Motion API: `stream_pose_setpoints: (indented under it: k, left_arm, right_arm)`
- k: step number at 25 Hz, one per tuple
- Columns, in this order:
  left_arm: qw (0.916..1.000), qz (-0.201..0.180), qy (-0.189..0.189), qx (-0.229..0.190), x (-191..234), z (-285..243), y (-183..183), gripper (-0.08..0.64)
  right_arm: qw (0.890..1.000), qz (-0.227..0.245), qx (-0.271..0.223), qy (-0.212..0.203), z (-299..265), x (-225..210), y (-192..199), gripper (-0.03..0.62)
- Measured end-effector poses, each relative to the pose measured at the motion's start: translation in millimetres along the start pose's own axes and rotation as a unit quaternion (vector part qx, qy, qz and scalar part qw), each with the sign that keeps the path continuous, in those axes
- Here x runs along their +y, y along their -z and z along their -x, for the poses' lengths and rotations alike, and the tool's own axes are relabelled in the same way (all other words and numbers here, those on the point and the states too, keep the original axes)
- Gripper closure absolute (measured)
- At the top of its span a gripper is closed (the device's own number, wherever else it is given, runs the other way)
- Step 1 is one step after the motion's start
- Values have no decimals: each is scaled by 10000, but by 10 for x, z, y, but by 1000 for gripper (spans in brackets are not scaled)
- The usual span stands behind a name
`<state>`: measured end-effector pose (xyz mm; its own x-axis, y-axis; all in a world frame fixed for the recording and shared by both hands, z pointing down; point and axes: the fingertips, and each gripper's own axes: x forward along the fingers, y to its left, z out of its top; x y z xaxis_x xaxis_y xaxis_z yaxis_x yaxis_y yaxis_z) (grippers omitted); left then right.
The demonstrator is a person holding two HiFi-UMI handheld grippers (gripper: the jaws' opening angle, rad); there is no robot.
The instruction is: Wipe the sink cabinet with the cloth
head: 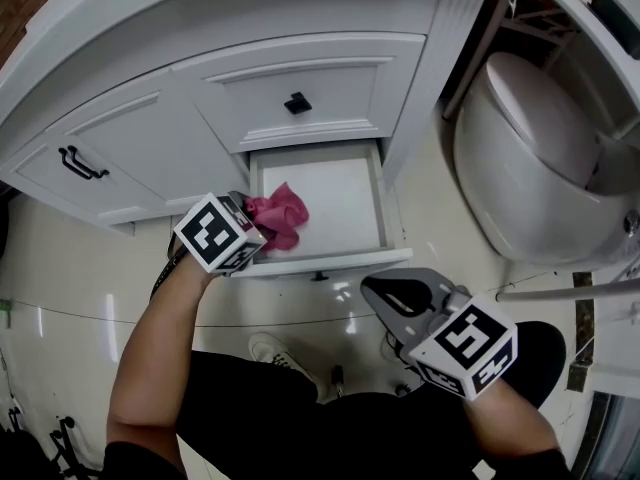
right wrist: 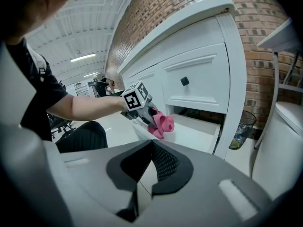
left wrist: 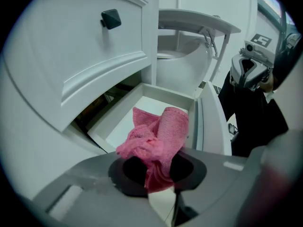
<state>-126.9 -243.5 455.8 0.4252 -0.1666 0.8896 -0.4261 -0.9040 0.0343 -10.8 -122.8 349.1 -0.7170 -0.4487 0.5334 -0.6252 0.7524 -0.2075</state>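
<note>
One cloth (head: 280, 218), one open drawer (head: 342, 200)

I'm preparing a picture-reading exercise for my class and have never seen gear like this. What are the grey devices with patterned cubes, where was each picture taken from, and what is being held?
There is no robot: a person holds a grey two-jaw gripper in each hand, and the cubes are part of them. One picture comes from a camera on the person's head, looking down; the other two from cameras riding on each gripper, looking along its jaws. The left gripper is shut on a crumpled pink cloth over the open bottom drawer of the white sink cabinet. The right gripper, nearer the person, has its jaws together and holds nothing. A white toilet stands beside the cabinet.
</note>
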Motion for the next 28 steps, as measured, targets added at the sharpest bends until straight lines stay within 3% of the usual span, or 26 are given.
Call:
stream_pose_setpoints:
  k: [8,12,15,20,28]
  left_arm:
    - [9985,165,-381,-364,-19,155,-26,469]
    - [9915,272,-813,-976,-1,409,-216,468]
    - [9797,504,-928,-1705,-80,672,-458,469]
    - [9526,797,-718,-2846,-516,969,-924,469]
    - [9486,585,-102,-3109,-1299,636,-1507,469]
  right_arm:
    - [9995,167,-183,202,160,82,-42,584]
    - [9986,127,-339,374,237,105,7,584]
    - [9979,36,-454,470,254,131,58,584]
    - [9972,-203,-567,438,261,244,196,584]
    - [9962,-167,-683,517,434,379,319,584]
